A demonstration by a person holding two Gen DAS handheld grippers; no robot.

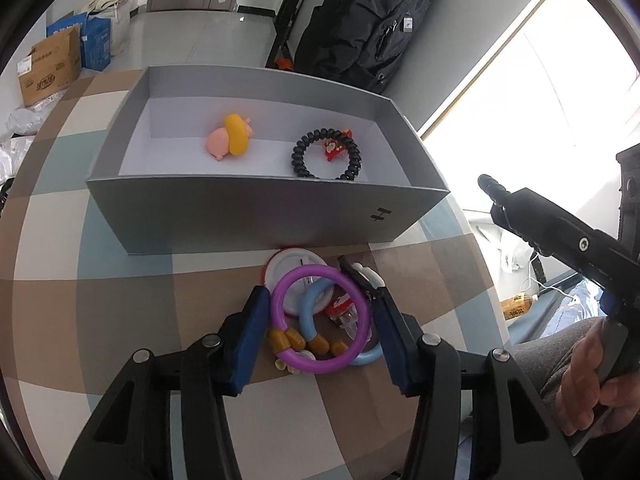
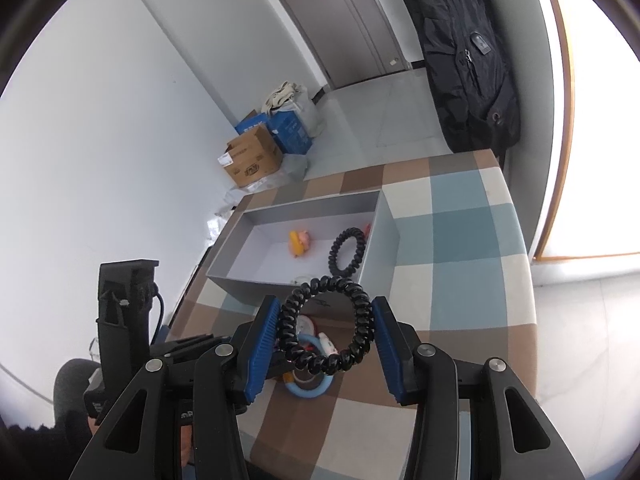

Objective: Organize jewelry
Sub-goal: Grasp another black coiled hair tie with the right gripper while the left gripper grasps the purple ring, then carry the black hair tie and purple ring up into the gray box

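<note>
My left gripper is shut on a purple bracelet with amber beads, just above a pile holding a blue bracelet, a white round case and a red charm. My right gripper is shut on a black coil hair tie, held above the table in front of the grey box. The grey box holds a pink and yellow clip, another black coil tie and a red charm.
A checked cloth covers the table. A black backpack hangs behind the box. Cardboard and blue boxes stand on the floor at the far left. The table edge drops off at the right.
</note>
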